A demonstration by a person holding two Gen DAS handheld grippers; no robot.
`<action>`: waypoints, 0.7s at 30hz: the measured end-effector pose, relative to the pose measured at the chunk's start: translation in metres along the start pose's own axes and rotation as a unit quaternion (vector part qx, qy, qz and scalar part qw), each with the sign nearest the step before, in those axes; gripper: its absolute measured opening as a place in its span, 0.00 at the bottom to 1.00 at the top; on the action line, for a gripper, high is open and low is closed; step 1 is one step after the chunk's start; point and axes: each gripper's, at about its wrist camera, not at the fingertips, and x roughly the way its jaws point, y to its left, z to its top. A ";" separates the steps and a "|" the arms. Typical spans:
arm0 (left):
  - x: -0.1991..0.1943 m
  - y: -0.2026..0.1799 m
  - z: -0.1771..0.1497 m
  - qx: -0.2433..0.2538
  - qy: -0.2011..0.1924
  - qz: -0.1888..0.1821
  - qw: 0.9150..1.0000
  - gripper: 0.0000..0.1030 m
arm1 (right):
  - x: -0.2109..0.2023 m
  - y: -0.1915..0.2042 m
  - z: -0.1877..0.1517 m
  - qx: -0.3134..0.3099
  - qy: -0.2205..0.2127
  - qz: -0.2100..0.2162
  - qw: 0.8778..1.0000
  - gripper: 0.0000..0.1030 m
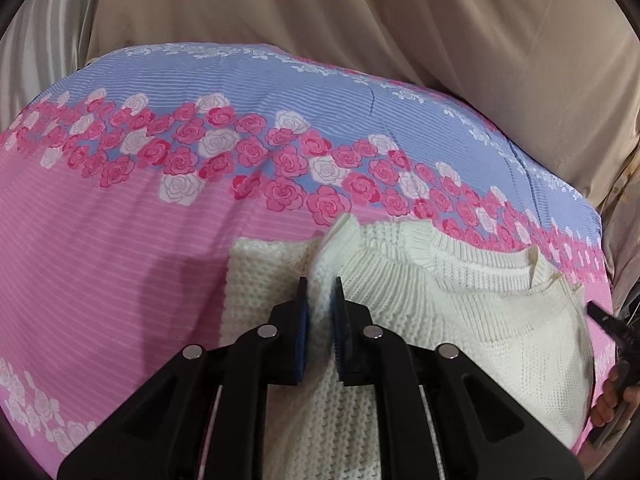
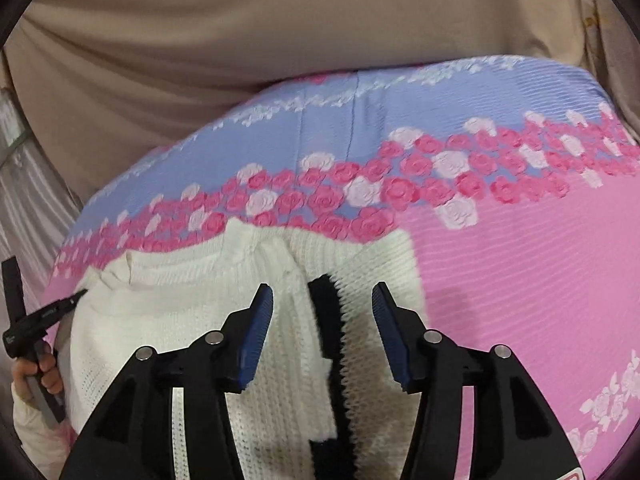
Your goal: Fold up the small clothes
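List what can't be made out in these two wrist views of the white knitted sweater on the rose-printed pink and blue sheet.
- White knitted sweater: its lower part is cut off by the bottom edge and hidden by the left gripper, left wrist view.
- Dark strip between the right gripper fingers: trim or shadowed gap, unclear, right wrist view.
- Rose-printed pink and blue sheet: far roses are blurred, right wrist view.
- Person's hand: mostly cut off at the left edge.

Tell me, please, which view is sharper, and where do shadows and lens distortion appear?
Left wrist view: sharper, knit of the sweater crisp; a gripper shadow falls on the pink sheet. Right wrist view: softer, roses smeared, a dark shadow on the sweater under the open gripper. Both views: fisheye bends the bed edge, corners black.
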 end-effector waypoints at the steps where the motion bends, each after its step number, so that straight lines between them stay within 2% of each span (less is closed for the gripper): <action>1: 0.000 0.001 0.000 -0.003 0.002 -0.004 1.000 0.15 | 0.008 0.003 -0.003 0.000 0.013 0.006 1.000 0.47; 2: 0.001 0.001 0.001 -0.009 0.004 -0.011 1.000 0.16 | 0.017 0.008 -0.005 -0.003 0.022 0.002 1.000 0.25; 3: 0.000 0.001 0.003 -0.013 0.006 -0.016 1.000 0.15 | 0.021 0.013 -0.006 -0.010 0.021 -0.005 1.000 0.08; 4: -0.001 0.001 0.004 -0.013 0.007 -0.020 1.000 0.13 | 0.016 0.017 -0.005 -0.012 0.010 0.002 1.000 0.08; 5: -0.008 -0.001 0.006 -0.013 -0.001 -0.031 0.999 0.08 | 0.004 0.020 -0.003 -0.011 -0.017 0.006 1.000 0.07; 6: -0.016 -0.003 0.007 -0.010 -0.011 -0.040 0.999 0.07 | -0.019 0.025 -0.001 -0.015 -0.060 0.016 0.998 0.07; 8: -0.036 -0.009 0.012 -0.009 -0.044 -0.048 0.998 0.07 | -0.068 0.031 0.002 -0.028 -0.145 0.037 0.988 0.07; 10: -0.039 -0.013 0.017 0.000 -0.059 -0.038 0.998 0.07 | -0.091 0.028 0.002 -0.029 -0.192 0.027 0.981 0.07; 11: -0.030 -0.015 0.019 0.010 -0.055 -0.019 0.998 0.07 | -0.089 0.022 0.004 -0.026 -0.192 0.011 0.981 0.07; 12: -0.015 -0.013 0.020 0.011 -0.040 -0.008 0.999 0.07 | -0.070 0.009 0.008 -0.020 -0.159 -0.018 0.987 0.07; 14: 0.023 -0.003 0.014 -0.011 0.012 -0.004 1.000 0.06 | -0.020 -0.021 0.008 0.017 -0.077 -0.040 0.996 0.07; 15: 0.026 0.000 0.011 -0.018 0.002 -0.007 1.000 0.06 | -0.002 -0.030 0.004 0.037 -0.046 -0.041 0.997 0.07; 16: 0.023 -0.002 0.011 -0.010 -0.001 -0.001 1.000 0.06 | 0.001 -0.033 0.000 0.045 -0.046 -0.036 0.997 0.07; 19: 0.017 -0.006 0.010 0.002 -0.007 0.008 1.000 0.06 | -0.012 -0.026 -0.004 0.031 -0.082 -0.036 0.996 0.06; 20: 0.021 -0.004 0.010 -0.002 -0.001 0.008 1.000 0.07 | -0.008 -0.027 -0.004 0.029 -0.076 -0.045 0.996 0.06; 21: 0.023 -0.004 0.011 -0.003 -0.002 0.008 1.000 0.07 | 0.007 -0.029 -0.004 0.025 -0.054 -0.064 0.996 0.07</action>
